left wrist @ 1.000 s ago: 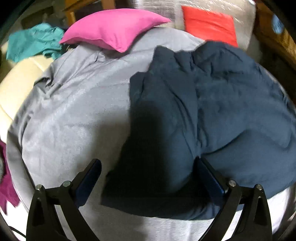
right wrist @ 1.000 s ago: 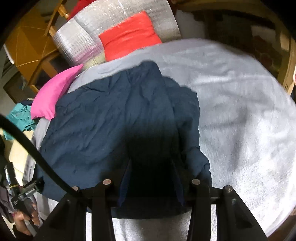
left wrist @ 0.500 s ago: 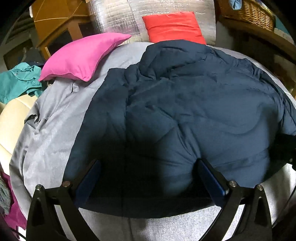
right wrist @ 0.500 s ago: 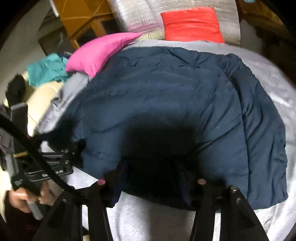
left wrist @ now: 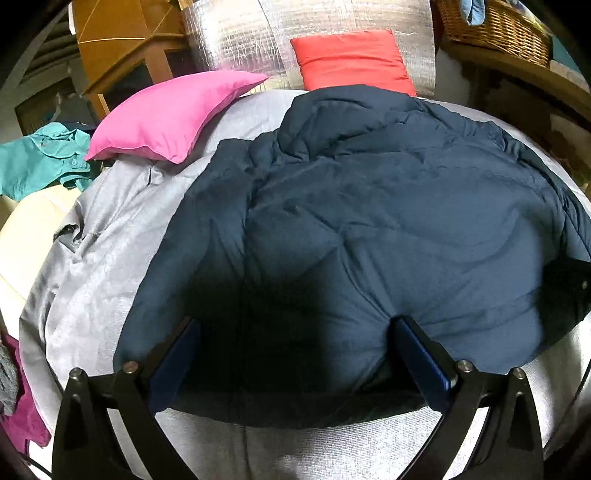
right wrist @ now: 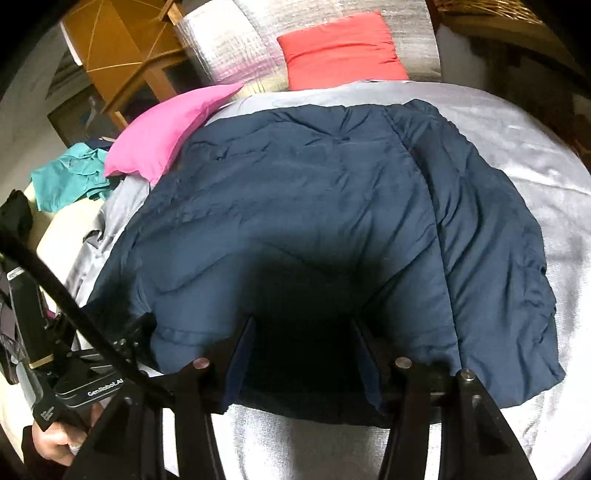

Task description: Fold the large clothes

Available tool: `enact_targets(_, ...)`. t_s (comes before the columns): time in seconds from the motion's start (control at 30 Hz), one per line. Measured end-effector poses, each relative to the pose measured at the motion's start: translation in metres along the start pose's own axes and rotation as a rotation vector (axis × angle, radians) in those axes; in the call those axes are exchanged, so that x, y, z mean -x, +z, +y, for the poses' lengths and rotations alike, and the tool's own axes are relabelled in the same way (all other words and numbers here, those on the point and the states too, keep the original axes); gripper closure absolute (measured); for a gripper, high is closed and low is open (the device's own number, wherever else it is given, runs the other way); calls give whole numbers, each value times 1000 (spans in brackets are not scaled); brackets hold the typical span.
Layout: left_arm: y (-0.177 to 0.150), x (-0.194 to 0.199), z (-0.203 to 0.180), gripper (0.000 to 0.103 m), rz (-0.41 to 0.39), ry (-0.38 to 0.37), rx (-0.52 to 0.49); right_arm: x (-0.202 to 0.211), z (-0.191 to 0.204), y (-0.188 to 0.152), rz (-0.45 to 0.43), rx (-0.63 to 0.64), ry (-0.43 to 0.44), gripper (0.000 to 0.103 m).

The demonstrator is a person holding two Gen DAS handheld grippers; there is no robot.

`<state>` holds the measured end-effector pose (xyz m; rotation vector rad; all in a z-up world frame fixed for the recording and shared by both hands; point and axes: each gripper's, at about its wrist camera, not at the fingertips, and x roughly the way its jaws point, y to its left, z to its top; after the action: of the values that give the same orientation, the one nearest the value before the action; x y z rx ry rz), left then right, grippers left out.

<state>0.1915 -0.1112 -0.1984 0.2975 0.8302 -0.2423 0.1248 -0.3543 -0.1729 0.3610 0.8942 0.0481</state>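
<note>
1. Navy padded jacket (left wrist: 369, 229) spread flat on the grey bed cover (left wrist: 110, 258), near edge close to both tools, far edge reaching toward the red cushion (left wrist: 351, 59).
2. In the right wrist view, one side of the jacket folded inward as a long strip along the right (right wrist: 491, 236).
3. Left gripper (left wrist: 295, 332) low over the near hem, fingers wide apart; jacket fabric bulging between them, right pad (left wrist: 421, 354) touching the cloth, left pad (left wrist: 177, 354) against the dark edge. Firm grip or only contact: cannot tell.
4. Right gripper (right wrist: 303, 332) also at the near hem, jaws about half apart; dark fabric between the pads, but pressed or loose not clear in the shadow.
5. Pink pillow (left wrist: 170, 114) at the far left, its corner just beside the jacket.
6. Teal garment (left wrist: 40, 166) lying off the left side, well apart from the jacket.
7. Wicker basket (left wrist: 491, 29) on a shelf at upper right.
</note>
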Motion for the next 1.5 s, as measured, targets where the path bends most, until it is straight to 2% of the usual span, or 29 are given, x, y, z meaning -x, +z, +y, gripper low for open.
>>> enact_targets(0.23,-6,0,-1,0,-11,-7,-6,-12,-16,-2,26,-47,47,44)
enact_targets(0.67,-11,0,-3,0,-22,-7,-13,-17,-17,-3,46,-41,41,44)
enact_targets(0.77,-10,2,-2,0,-17,-11,-10,-13,-14,-3,38,-23,58,37)
enact_targets(0.9,-5,12,1,0,6,-4,-6,5,-8,0,-22,20,40,36)
enact_targets(1.0,-4,29,10,0,-35,39,8,34,-16,3,-139,-10,37,36)
enact_targets(1.03,-4,35,17,0,-52,55,32,43,-24,4,-176,-38,18,36)
enact_targets(1.13,-2,44,45,0,-72,81,131,52,-43,3,-200,-101,-75,36)
enact_targets(1.2,-2,41,64,0,-50,98,197,52,-57,2,-187,-152,-102,37)
enact_targets(1.33,-3,2,79,0,106,106,232,39,-68,2,-118,-178,-124,36)
enact_targets(1.43,-6,-8,81,0,107,51,272,24,-62,2,-79,-154,-169,32)
enact_targets(1.5,-12,-15,84,0,119,16,310,18,-54,-1,-75,-126,-195,26)
